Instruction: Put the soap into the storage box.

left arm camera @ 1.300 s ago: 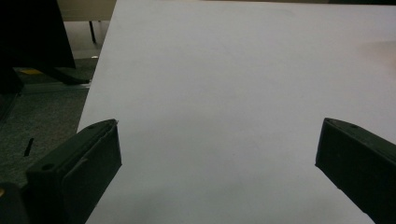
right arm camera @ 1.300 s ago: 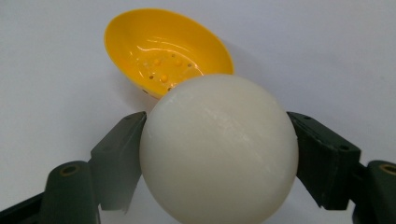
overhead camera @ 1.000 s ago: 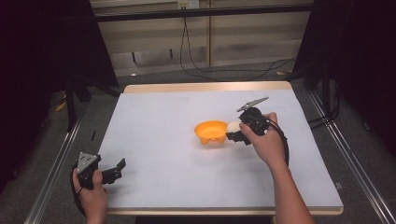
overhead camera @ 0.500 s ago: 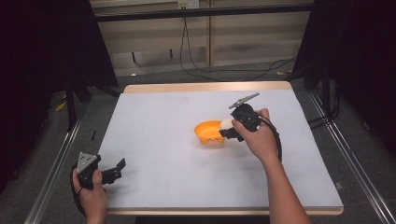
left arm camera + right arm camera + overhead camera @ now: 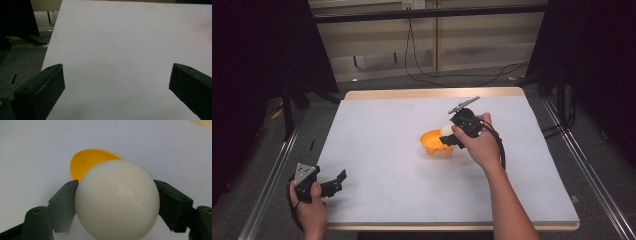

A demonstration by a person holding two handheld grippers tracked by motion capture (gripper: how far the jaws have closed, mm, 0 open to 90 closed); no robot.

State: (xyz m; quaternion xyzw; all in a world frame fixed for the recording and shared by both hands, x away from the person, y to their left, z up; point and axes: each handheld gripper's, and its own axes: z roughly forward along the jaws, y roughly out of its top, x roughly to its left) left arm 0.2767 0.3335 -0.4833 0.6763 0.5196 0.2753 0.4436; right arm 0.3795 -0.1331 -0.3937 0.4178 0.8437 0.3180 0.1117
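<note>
From my seat at the console, the left gripper (image 5: pixel 334 182) sat at the near left corner of the table (image 5: pixel 377 125), held low in the person's left hand (image 5: pixel 309 212); its jaws stood wide apart with nothing between them, and in the left gripper view I saw just bare white tabletop (image 5: pixel 120 45) past them; moving right, the middle of the table lay plain white up to the orange bowl (image 5: pixel 434 142), which rested a little right of centre; the right gripper (image 5: pixel 447 136) hung at the bowl's right rim, gripped in the person's right hand (image 5: pixel 482 145), with the cable (image 5: pixel 501 150) looping round the wrist; its jaws were clamped on a white ball (image 5: pixel 117 198), one pad pressed to each side; in the right gripper view the ball sat in front of and above the bowl (image 5: pixel 87 163), hiding part of the rim; whether ball and bowl touched I could not tell.
</note>
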